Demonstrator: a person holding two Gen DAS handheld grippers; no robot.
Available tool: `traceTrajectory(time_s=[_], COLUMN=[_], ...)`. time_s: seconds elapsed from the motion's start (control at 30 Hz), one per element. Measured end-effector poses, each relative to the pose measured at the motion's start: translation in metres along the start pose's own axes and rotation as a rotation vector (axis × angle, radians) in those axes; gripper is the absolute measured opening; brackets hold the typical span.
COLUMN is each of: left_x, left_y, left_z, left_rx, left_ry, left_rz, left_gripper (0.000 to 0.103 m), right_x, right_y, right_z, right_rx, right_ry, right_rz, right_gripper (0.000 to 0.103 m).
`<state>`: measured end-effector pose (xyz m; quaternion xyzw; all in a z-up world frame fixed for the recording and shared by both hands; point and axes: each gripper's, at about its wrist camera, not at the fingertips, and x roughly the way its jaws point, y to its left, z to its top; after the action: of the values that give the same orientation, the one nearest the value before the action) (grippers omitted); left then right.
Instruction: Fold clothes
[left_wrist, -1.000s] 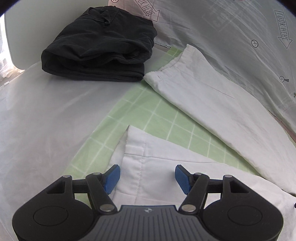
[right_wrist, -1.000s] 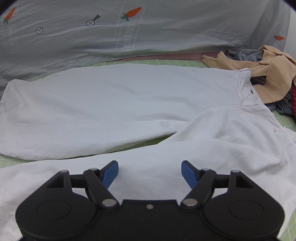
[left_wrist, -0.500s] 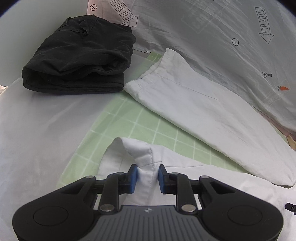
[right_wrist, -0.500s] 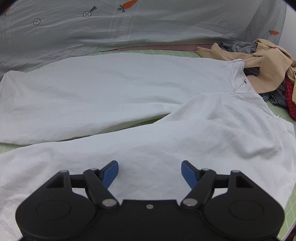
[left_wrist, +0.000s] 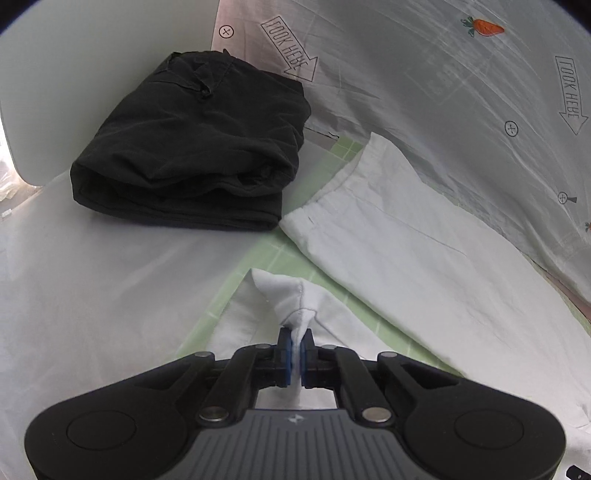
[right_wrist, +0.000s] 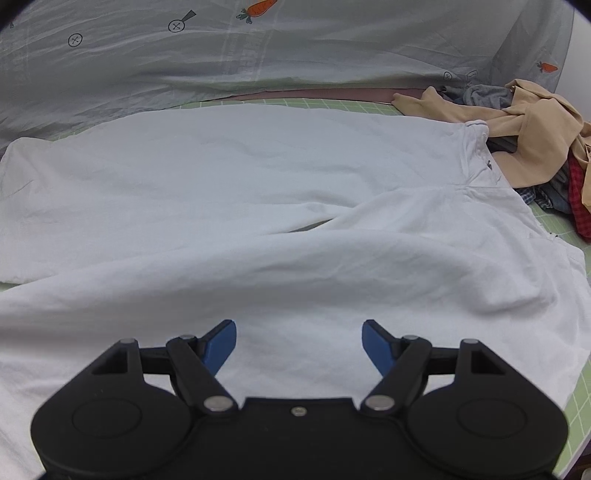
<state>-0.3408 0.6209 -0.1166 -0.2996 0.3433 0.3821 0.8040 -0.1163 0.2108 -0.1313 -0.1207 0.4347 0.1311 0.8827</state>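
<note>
Left wrist view: left gripper (left_wrist: 296, 345), black with blue pads, pressed together on a pinch of hem at the near leg end of the white cotton trousers (left_wrist: 417, 254); its jaws have just been closing, and the cloth rises in a small peak from the pads. Far leg of the same trousers lies flat, running off to the right, its gathered cuff just beside the folded black garment (left_wrist: 192, 155). That black bundle rests on a plain white sheet (left_wrist: 92, 280) and shows in this view only. Pale green grid-lined mat (left_wrist: 266, 254) is bare between the two legs. Grey printed bed cover (left_wrist: 461, 85), with carrots, arrows and circled crosses, rises behind the far leg.

Right wrist view: right gripper (right_wrist: 299, 343), same make, its blue pads spread wide with nothing between them, hanging over the near leg of the white cotton trousers (right_wrist: 258, 184). Whether the pads touch the cloth cannot be told. This view alone shows the waistband end, at the right, with a small dark fastener. Just beyond the waistband lies an unfolded heap of clothes (right_wrist: 532, 122): tan cloth on top, grey, blue check and red check beneath. The green mat shows at the right edge and the same grey printed cover along the back. Neither gripper appears in the other's view.
</note>
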Motion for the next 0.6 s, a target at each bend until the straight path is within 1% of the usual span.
traceTrajectory(time_s=[0.07, 0.1, 0.17, 0.2, 0.23, 0.3, 0.33, 0.37, 0.4, 0.47, 0.53, 0.6], left_x=[0.01, 0.014, 0.025, 0.03, 0.028, 0.024, 0.019, 0.014, 0.009, -0.002, -0.01, -0.019], left_y=[0.002, 0.005, 0.011, 0.015, 0.013, 0.008, 0.006, 0.007, 0.008, 0.014, 0.019, 0.022], left_z=[0.012, 0.016, 0.023, 0.026, 0.026, 0.026, 0.024, 0.02, 0.017, 0.005, -0.009, -0.026], left_rx=[0.0, -0.019, -0.09, -0.125, -0.119, -0.102, -0.077, -0.064, -0.064, -0.094, -0.102, -0.087], left_ry=[-0.008, -0.007, 0.038, 0.062, 0.062, 0.059, 0.054, 0.053, 0.055, 0.075, 0.101, 0.121], left_rz=[0.047, 0.054, 0.057, 0.058, 0.079, 0.125, 0.132, 0.119, 0.102, 0.069, 0.068, 0.097], left_gripper=[0.006, 0.006, 0.008, 0.013, 0.017, 0.028, 0.031, 0.036, 0.039, 0.04, 0.041, 0.044], right_x=[-0.003, -0.004, -0.007, -0.008, -0.01, -0.011, -0.012, -0.012, -0.012, -0.012, -0.01, -0.008], right_y=[-0.002, -0.003, -0.008, -0.011, -0.015, -0.024, -0.028, -0.035, -0.039, -0.046, -0.05, -0.05], right_z=[-0.001, -0.002, -0.005, -0.007, -0.009, -0.011, -0.012, -0.014, -0.015, -0.018, -0.021, -0.025], right_rx=[-0.002, -0.001, 0.005, 0.011, 0.017, 0.041, 0.053, 0.072, 0.087, 0.113, 0.125, 0.122], right_ry=[-0.002, 0.0, 0.003, 0.004, 0.005, 0.007, 0.009, 0.011, 0.014, 0.018, 0.024, 0.03], right_rz=[-0.001, -0.004, -0.011, -0.015, -0.018, -0.03, -0.036, -0.045, -0.047, -0.048, -0.044, -0.037], right_gripper=[0.076, 0.076, 0.076, 0.076, 0.076, 0.078, 0.078, 0.079, 0.079, 0.08, 0.08, 0.08])
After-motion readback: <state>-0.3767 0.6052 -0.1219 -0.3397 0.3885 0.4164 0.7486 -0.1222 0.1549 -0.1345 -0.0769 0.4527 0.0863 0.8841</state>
